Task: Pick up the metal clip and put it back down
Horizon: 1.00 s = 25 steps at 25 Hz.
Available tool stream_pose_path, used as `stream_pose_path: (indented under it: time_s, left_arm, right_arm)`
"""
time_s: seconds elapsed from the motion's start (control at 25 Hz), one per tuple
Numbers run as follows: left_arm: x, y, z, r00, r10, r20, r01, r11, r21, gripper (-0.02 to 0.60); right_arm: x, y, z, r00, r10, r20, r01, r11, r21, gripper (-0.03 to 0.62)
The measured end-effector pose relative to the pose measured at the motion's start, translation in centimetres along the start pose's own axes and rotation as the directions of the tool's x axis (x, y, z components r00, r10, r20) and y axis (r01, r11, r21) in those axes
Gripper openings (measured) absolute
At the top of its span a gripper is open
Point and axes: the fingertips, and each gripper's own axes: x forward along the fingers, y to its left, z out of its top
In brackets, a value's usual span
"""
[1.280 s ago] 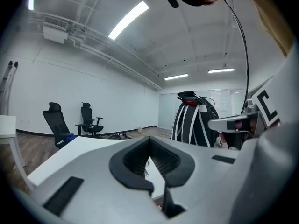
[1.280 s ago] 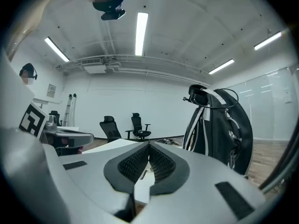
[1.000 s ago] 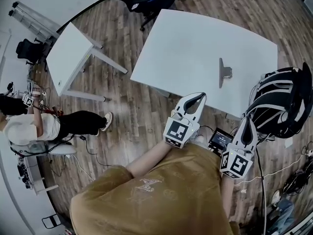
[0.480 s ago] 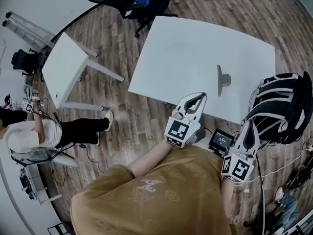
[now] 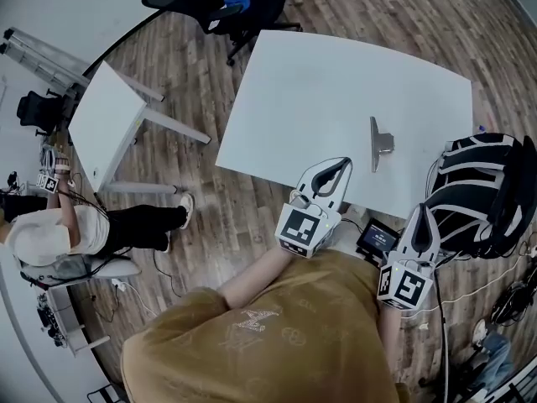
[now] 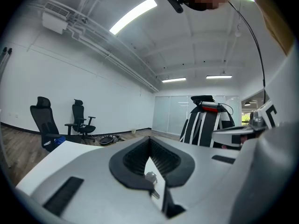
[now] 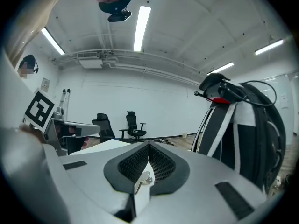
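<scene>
My left hand-held gripper (image 5: 344, 164) and right hand-held gripper (image 5: 419, 211), both empty with jaws together, have drawn nearer the bench (image 5: 310, 82); the metal clip (image 5: 381, 143) lies ahead between them, untouched. Pickup not begun.

A metal clip (image 5: 380, 142) lies near the edge of a white table (image 5: 319, 82) standing on a wood floor (image 5: 243, 217).

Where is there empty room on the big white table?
Nearly the whole table is bare: everything left of and beyond the metal clip. It is tight only at the near right corner, beside the striped chair.
</scene>
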Motion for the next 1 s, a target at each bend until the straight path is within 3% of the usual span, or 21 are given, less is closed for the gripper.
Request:
stream_pose_path:
  time_s: [0.2,0.4,0.68,1.0]
  left_arm:
    - [1.8,1.1,1.7,1.000,0.022,0.017,-0.022,1.000,-0.003,0.006]
    - [3.9,2.0,3.2,0.997,0.053,0.054,-0.056,0.997,0.047,0.006]
    - [7.2,2.7,4.9,0.995,0.070,0.067,-0.071,0.997,0.021,0.006]
    - [9.6,4.2,4.5,0.992,0.116,0.039,-0.117,0.993,0.016,0.005]
  right_arm:
    - [3.0,-0.3,0.2,0.998,0.054,-0.010,-0.054,0.998,0.021,0.009]
    - [6.2,-0.4,0.3,0.992,0.121,-0.020,-0.120,0.991,0.064,0.009]
    - [9.7,-1.2,-1.0,0.980,0.185,-0.080,-0.174,0.977,0.121,0.011]
    - [13.1,-0.8,-3.9,0.946,0.277,-0.168,-0.253,0.956,0.152,0.012]
